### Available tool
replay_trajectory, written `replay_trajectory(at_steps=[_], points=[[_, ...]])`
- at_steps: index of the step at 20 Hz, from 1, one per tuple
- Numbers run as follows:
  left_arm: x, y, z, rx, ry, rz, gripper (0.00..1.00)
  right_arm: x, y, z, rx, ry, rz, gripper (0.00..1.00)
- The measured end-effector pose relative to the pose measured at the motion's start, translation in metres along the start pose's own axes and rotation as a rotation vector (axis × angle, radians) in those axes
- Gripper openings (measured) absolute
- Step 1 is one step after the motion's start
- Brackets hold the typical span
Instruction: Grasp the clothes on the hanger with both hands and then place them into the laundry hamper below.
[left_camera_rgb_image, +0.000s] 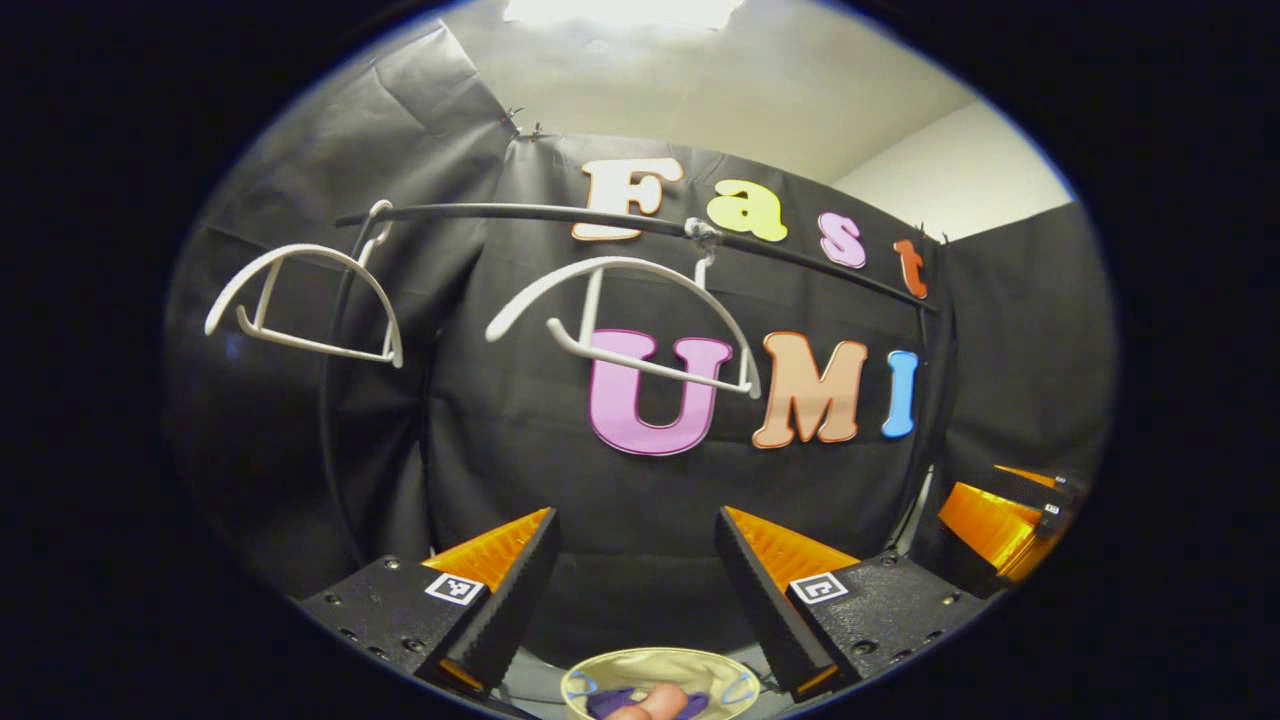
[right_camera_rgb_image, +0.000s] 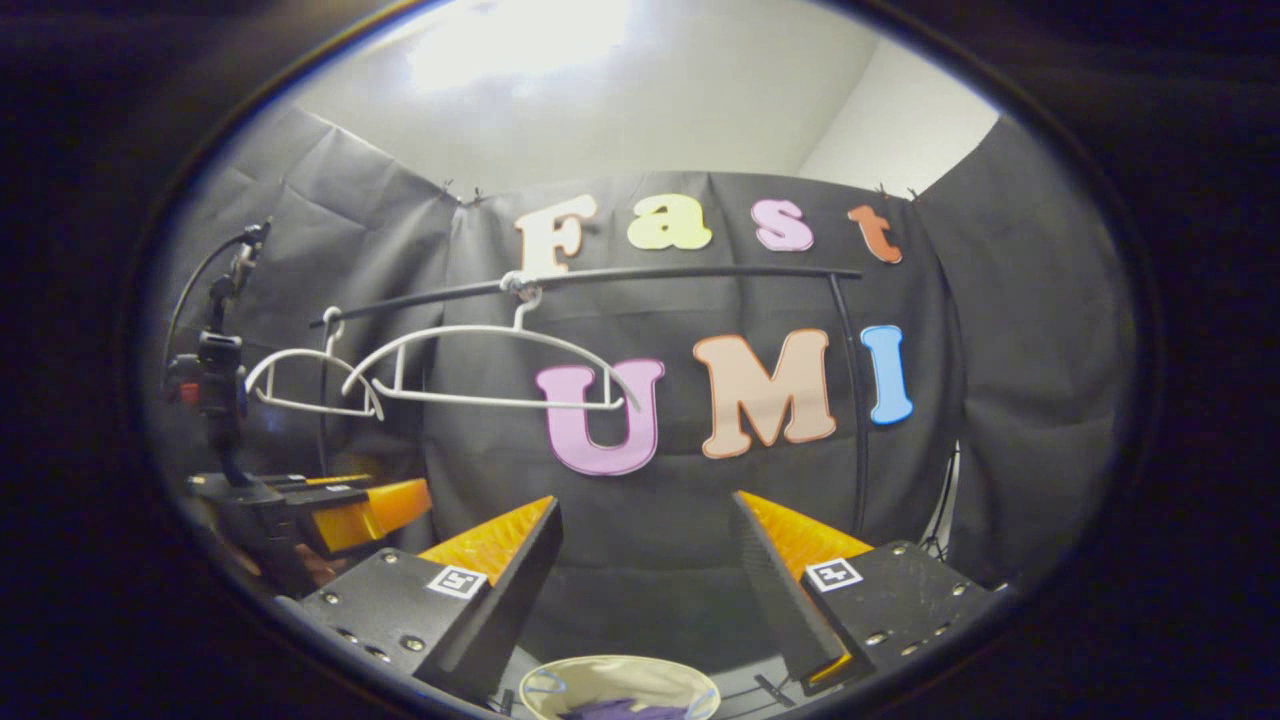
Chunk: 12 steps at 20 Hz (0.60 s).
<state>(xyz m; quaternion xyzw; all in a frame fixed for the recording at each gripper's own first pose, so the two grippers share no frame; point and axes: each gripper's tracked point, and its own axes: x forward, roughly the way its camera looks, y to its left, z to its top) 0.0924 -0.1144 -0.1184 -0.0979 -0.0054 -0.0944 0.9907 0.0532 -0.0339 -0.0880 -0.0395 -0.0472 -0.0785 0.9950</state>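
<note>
Two white hangers (left_camera_rgb_image: 300, 250) (left_camera_rgb_image: 620, 264) hang bare on a black rail (left_camera_rgb_image: 500, 212). Below, a pale round laundry hamper (left_camera_rgb_image: 600, 672) holds purple clothes (left_camera_rgb_image: 612, 702) with a pinkish piece beside them. My left gripper (left_camera_rgb_image: 636, 512) is open above the hamper, nothing between its fingers. The right gripper (left_camera_rgb_image: 1000, 525) shows at the right edge of the left gripper view. In the right gripper view, my right gripper (right_camera_rgb_image: 648, 498) is also open and empty above the hamper (right_camera_rgb_image: 560, 672) and its purple clothes (right_camera_rgb_image: 625, 710). Both hangers (right_camera_rgb_image: 480, 330) (right_camera_rgb_image: 300, 355) hang on the rail (right_camera_rgb_image: 700, 272), and the left gripper (right_camera_rgb_image: 370, 510) sits low at left.
The rail's upright post (right_camera_rgb_image: 850, 400) stands at the right, in front of the black booth wall. A small device on a stand (right_camera_rgb_image: 215, 370) rises at the far left of the right gripper view. A white ceiling with a light lies above.
</note>
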Motion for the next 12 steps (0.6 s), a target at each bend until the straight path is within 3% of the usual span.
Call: replay_trajectory(at_steps=[2, 3, 4, 9, 12], points=[[0.001, -0.006, 0.006, 0.025, -0.020, 0.004, 0.92, -0.007, -0.010, 0.004, -0.004, -0.016, 0.002, 0.96], [0.002, -0.007, 0.010, 0.045, -0.036, 0.017, 0.96, -0.010, -0.017, 0.004, -0.014, -0.013, -0.004, 1.00], [0.001, -0.007, 0.010, 0.046, -0.041, 0.035, 0.92, -0.012, -0.023, 0.003, -0.024, -0.005, -0.005, 1.00], [0.000, -0.026, 0.005, 0.032, -0.026, 0.040, 0.95, -0.023, -0.057, 0.007, -0.013, -0.004, -0.028, 0.98], [0.001, -0.028, 0.001, 0.034, -0.019, 0.053, 0.92, -0.027, -0.078, 0.011, -0.018, -0.014, -0.054, 0.96]])
